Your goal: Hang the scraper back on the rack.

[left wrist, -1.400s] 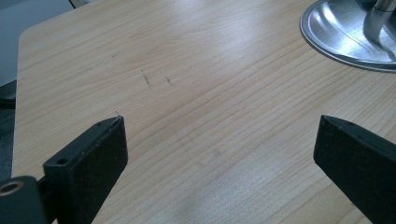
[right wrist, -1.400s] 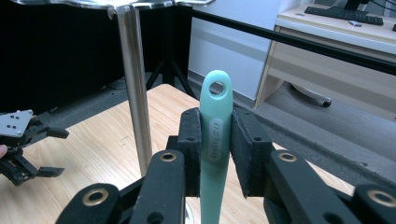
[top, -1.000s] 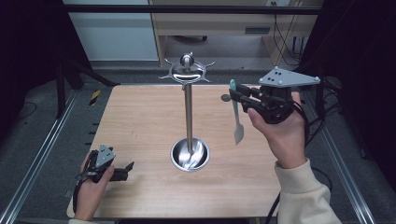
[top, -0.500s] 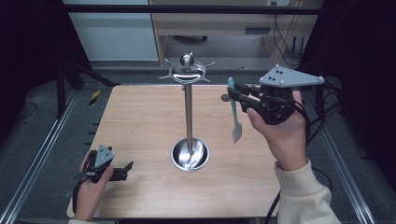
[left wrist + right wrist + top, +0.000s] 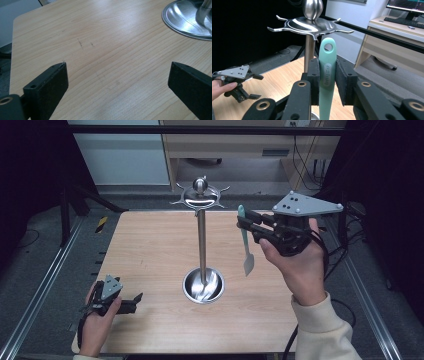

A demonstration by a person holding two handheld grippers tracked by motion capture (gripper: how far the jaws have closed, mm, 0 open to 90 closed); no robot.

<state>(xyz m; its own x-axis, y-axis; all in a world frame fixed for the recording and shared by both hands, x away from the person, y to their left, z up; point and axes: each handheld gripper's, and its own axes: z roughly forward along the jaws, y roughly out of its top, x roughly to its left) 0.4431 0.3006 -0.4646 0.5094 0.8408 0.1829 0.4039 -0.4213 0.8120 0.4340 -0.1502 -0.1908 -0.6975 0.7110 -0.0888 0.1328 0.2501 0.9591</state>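
Note:
My right gripper point(image 5: 242, 223) is shut on the teal handle of a utensil point(image 5: 245, 245), held upright above the table with its pale blade hanging down. In the right gripper view the pads clamp the handle point(image 5: 327, 57) just below its hanging hole, and the right gripper point(image 5: 327, 73) sits close to the hook plate point(image 5: 309, 25) of a steel stand. The stand point(image 5: 202, 240) rises from a round base point(image 5: 190, 287) at the table's middle, just left of the utensil. My left gripper point(image 5: 136, 302) rests on the front left of the table, open point(image 5: 117, 66) with bare wood between its fingers.
The wooden table point(image 5: 150, 245) has metal rails along both sides. The stand's base point(image 5: 185, 22) lies to the front right of the left gripper. A desk with a keyboard point(image 5: 407, 23) stands beyond the far edge. The left hand's gripper point(image 5: 239, 82) shows far off.
The right gripper has drifted slightly left toward the stand with the utensil in it. The left gripper has stayed where it was.

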